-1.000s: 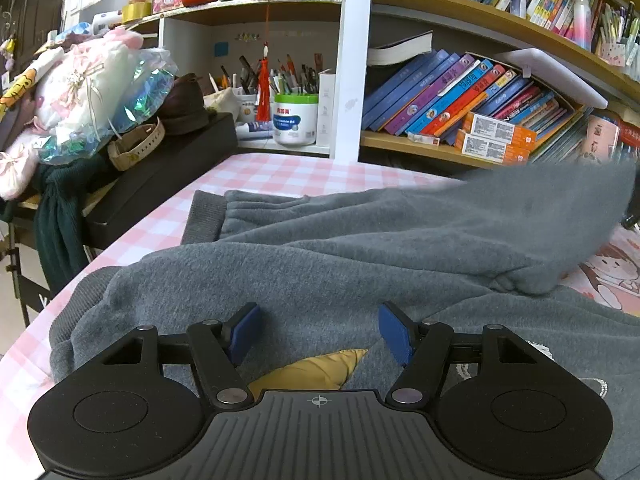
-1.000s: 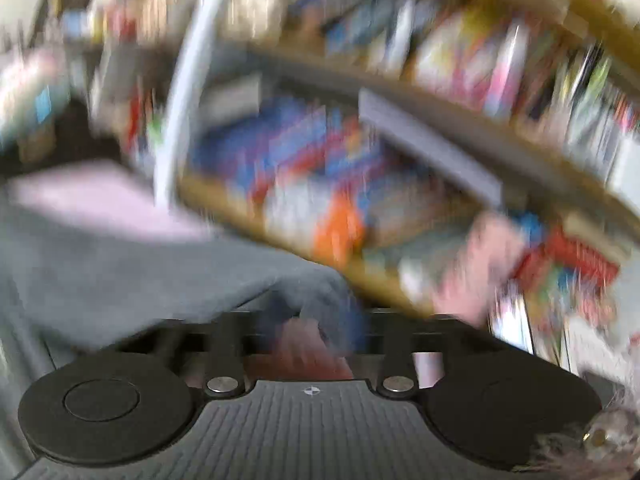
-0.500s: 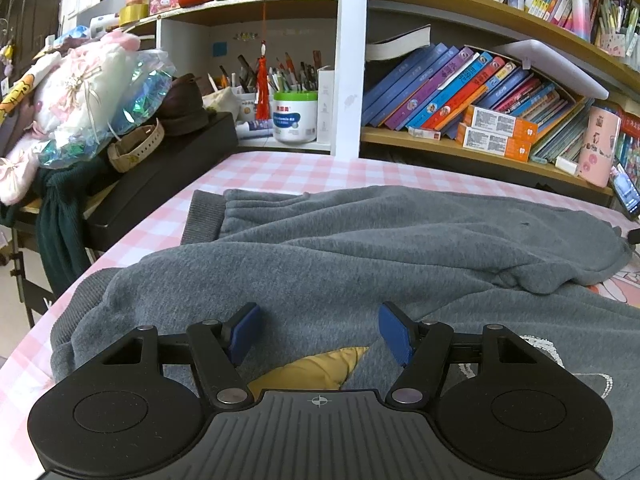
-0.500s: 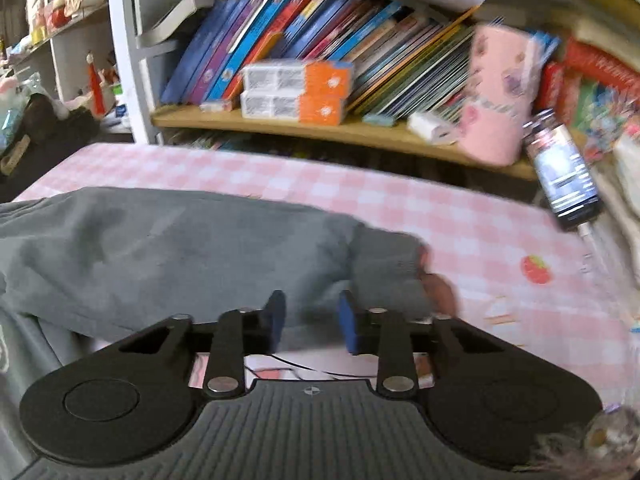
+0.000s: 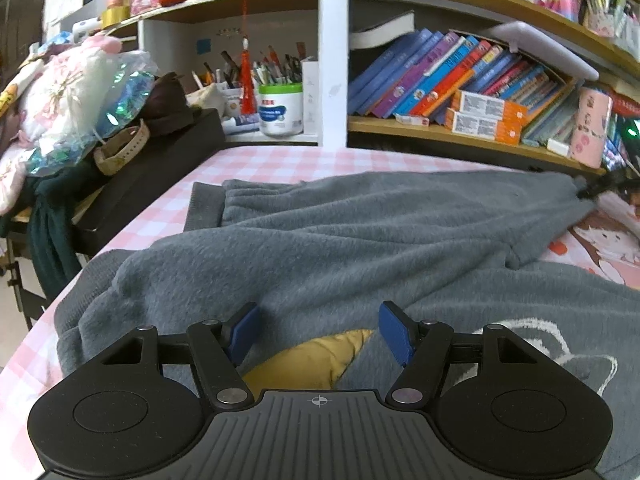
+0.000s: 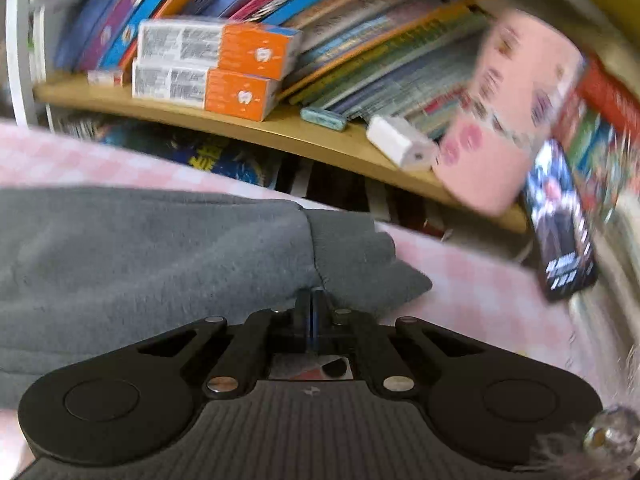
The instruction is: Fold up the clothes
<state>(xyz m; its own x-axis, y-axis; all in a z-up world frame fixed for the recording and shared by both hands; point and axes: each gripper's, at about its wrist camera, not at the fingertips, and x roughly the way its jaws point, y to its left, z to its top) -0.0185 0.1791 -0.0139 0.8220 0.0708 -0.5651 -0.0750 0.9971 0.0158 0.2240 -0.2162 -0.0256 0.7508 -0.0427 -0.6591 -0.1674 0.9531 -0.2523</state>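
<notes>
A grey fleece sweatshirt (image 5: 320, 252) lies spread over the pink checked tablecloth (image 5: 276, 162), with a yellow patch (image 5: 308, 360) and a white outline print (image 5: 552, 340) on its front. My left gripper (image 5: 318, 330) hovers open just above the sweatshirt's body, blue pads apart, nothing between them. One sleeve stretches to the far right, where my right gripper (image 5: 596, 188) holds its end. In the right wrist view my right gripper (image 6: 311, 300) is shut on the sleeve cuff (image 6: 352, 256), which is lifted slightly off the cloth.
A bookshelf (image 5: 460, 128) full of books runs along the table's back edge, with orange boxes (image 6: 208, 68) and a pink cup (image 6: 508, 120). A phone (image 6: 560, 220) stands at the right. A black case (image 5: 152, 176) and piled bags (image 5: 76, 100) crowd the left side.
My right gripper dropped to the sleeve cuff, closed on it, and pulled the sleeve out to the right. The left gripper stayed in place, open.
</notes>
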